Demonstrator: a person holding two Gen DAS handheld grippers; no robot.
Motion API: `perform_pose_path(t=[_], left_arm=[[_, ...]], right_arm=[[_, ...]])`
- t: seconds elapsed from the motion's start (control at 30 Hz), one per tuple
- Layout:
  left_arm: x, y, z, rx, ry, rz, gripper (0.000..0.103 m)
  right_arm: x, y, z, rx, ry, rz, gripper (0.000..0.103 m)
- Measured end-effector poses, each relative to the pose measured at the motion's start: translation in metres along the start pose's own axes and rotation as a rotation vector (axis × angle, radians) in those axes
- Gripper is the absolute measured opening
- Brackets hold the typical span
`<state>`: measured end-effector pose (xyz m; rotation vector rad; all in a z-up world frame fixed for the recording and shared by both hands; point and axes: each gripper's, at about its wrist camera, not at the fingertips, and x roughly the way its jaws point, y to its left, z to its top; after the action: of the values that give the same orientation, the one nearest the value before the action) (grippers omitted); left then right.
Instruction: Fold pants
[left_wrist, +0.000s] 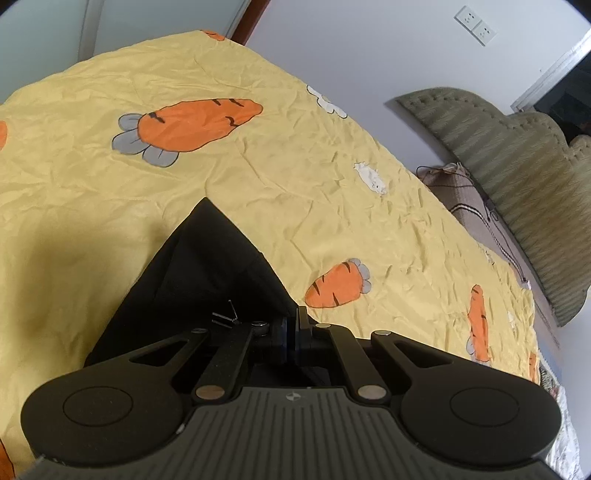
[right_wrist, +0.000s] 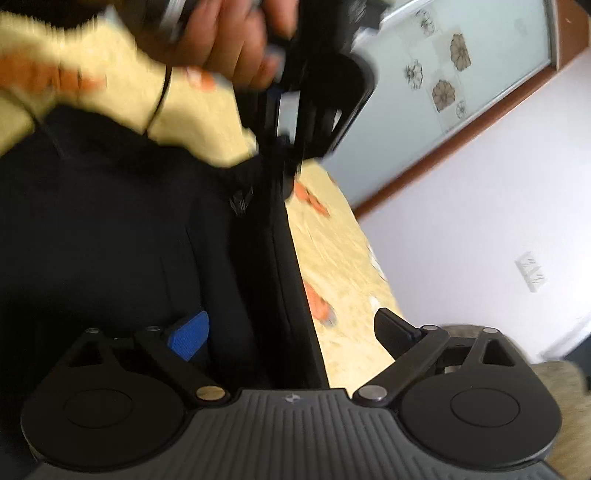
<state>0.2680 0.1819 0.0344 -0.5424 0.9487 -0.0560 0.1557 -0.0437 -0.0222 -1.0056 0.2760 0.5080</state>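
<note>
A: Our left gripper has its two fingers pressed together on the black pants. It pinches the cloth at the near end, and the pants run away from it to a point over the yellow carrot-print bedsheet.

B: From our right wrist view we see that same left gripper from outside, pointing down, with the person's left hand wrapped around its handle. The picture is blurred there, so we cannot read finer detail.

A: And our right gripper?

B: Its fingers stand wide apart, with nothing between the pads. The blue-padded finger lies over the dark cloth; the other finger is out over the bedsheet, past the pants' straight edge.

A: So the pants fill the left of that view, spread on the bedsheet with one long edge running up towards the left gripper.

B: Yes. Past the far edge of the bed we see a green padded headboard against the wall.
</note>
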Motion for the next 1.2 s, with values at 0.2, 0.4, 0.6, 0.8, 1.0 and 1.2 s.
perform_pose_path(t=[0.2, 0.4, 0.6, 0.8, 1.0, 1.2], left_arm=[[-0.013, 0.007, -0.012, -0.010, -0.011, 0.001, 0.006], [-0.043, 0.013, -0.030, 0.029, -0.076, -0.006, 0.006], [-0.089, 0.033, -0.073, 0.100, -0.098, -0.001, 0.006], [-0.111, 0.058, -0.122, 0.144, -0.071, 0.077, 0.006], [-0.106, 0.078, -0.145, 0.114, -0.001, 0.095, 0.006], [-0.099, 0.076, -0.151, 0.147, 0.015, 0.137, 0.007]], right_arm=[[0.036, -0.014, 0.000, 0.136, 0.066, -0.016, 0.047], [0.031, -0.012, 0.007, 0.154, 0.087, -0.054, 0.006], [-0.034, 0.024, 0.020, 0.072, 0.032, -0.005, 0.006], [-0.059, 0.063, 0.025, 0.051, 0.022, 0.081, 0.006], [-0.070, 0.083, 0.024, 0.061, 0.055, 0.135, 0.006], [-0.074, 0.090, 0.019, 0.083, 0.071, 0.141, 0.006]])
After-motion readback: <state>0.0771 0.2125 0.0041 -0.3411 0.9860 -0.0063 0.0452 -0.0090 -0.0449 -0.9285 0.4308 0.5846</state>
